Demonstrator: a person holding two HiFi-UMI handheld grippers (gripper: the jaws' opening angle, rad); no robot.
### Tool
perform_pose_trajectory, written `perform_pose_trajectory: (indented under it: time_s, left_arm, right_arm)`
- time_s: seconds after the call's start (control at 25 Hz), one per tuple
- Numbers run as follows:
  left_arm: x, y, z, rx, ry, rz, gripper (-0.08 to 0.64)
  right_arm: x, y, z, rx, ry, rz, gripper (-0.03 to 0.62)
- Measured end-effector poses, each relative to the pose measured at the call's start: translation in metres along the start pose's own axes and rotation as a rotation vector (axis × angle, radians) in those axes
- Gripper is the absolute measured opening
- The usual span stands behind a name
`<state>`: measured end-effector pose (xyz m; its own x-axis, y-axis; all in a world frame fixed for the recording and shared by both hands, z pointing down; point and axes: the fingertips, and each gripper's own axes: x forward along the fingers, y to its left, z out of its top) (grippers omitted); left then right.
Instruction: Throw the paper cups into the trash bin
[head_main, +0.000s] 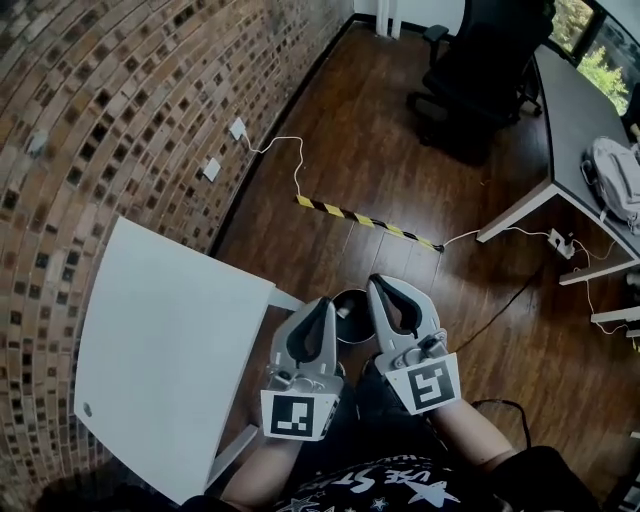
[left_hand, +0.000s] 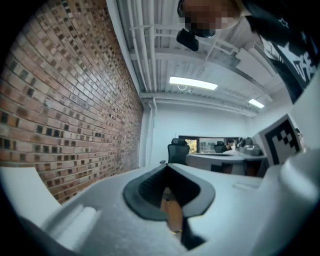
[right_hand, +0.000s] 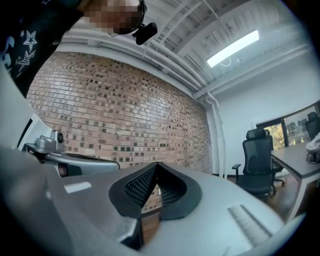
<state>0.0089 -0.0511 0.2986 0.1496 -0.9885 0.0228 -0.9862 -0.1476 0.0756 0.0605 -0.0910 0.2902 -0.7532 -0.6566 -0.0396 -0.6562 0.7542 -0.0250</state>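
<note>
1 bin (head_main: 352, 318) is standing on the floor beside 1 table (head_main: 170, 340), between the left gripper (head_main: 325, 303) and right gripper (head_main: 380, 283). Both are holding nothing, jaws pressed together.

i record a brick wall (head_main: 120, 120) along the left side, carrying two white socket plates (head_main: 238, 128). a white cable (head_main: 285, 150) runs from one plate across the dark wood floor (head_main: 380, 170) and reaches a yellow-and-black striped cable cover (head_main: 365, 220). a white tabletop (head_main: 160, 350) stands close against the brick. a black office chair (head_main: 480, 70) sits at the far end, beside a grey desk (head_main: 580, 110) on white legs; a grey bag (head_main: 615, 175) lies on it. a window (head_main: 590, 40) behind the desk shows greenery. overhead, the left gripper view shows white ceiling pipes (left_hand: 145, 45), a lit strip light (left_hand: 192, 83) and a white end wall (left_hand: 200, 125).
</note>
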Motion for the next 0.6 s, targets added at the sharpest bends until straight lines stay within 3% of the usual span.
perform_pose_trajectory:
  time_s: [0.36,0.6]
  left_arm:
    - [-0.014,-0.008,0.053,0.028,-0.091,-0.013,0.005]
    - [-0.015,-0.013,0.051,0.03,-0.068,-0.044,0.005]
  right_arm:
    - [-0.003,0.009,0.058,-0.057,-0.096,0.011,0.006]
    - [-0.005,0.008,0.065,-0.055,-0.11,-0.02,0.006]
